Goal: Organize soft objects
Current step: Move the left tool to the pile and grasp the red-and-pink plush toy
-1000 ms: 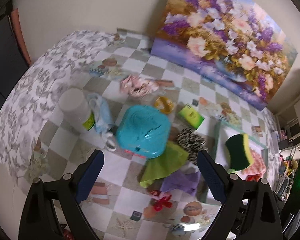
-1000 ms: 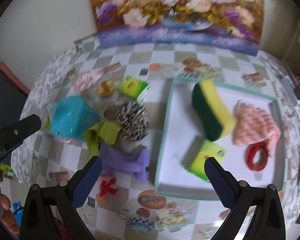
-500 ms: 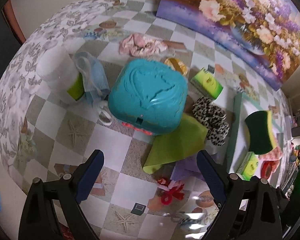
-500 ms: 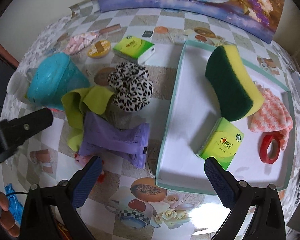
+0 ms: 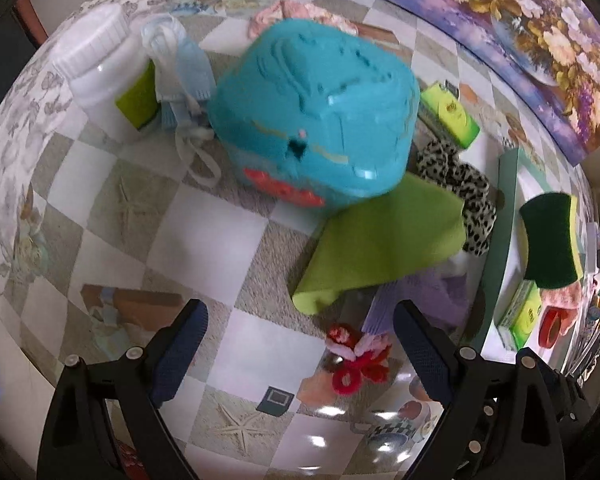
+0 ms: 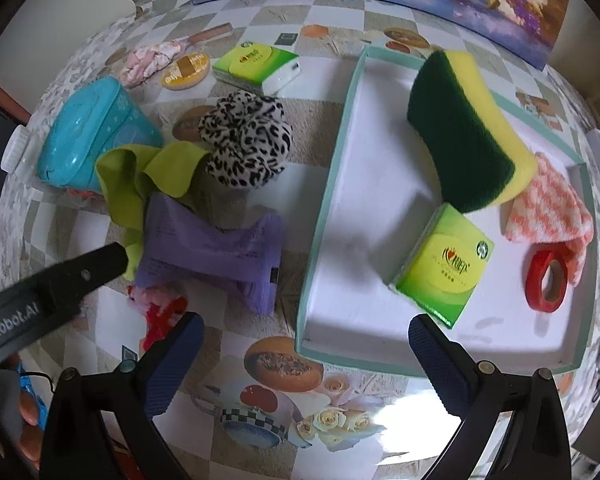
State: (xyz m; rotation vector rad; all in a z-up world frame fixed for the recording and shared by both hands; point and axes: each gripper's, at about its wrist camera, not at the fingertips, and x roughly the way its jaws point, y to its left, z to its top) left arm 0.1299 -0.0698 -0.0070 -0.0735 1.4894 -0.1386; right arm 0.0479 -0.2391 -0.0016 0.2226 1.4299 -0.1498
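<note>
My left gripper [image 5: 300,344] is open and empty, low over the table just in front of a green cloth [image 5: 384,236] and a purple pack [image 5: 416,300]. A red and pink bow [image 5: 358,356] lies between its fingers. My right gripper [image 6: 302,354] is open and empty above the near rim of the white tray [image 6: 320,216]. The tray holds a green-yellow sponge [image 6: 468,128], a tissue pack [image 6: 444,264], a pink checked cloth [image 6: 548,208] and a red tape roll [image 6: 546,284]. A leopard scrunchie [image 6: 246,140] sits left of the tray.
A teal plastic box [image 5: 312,120] stands behind the green cloth, with a white jar [image 5: 104,72] and a pale blue cloth [image 5: 180,64] to its left. A second tissue pack [image 6: 256,68], a round tin [image 6: 186,70] and a pink scrunchie [image 6: 150,58] lie further back. A flower painting [image 5: 520,32] leans on the wall.
Both grippers have moved down and closer to the table. The left one has come in toward the teal box and green cloth. Both stay open and empty.
</note>
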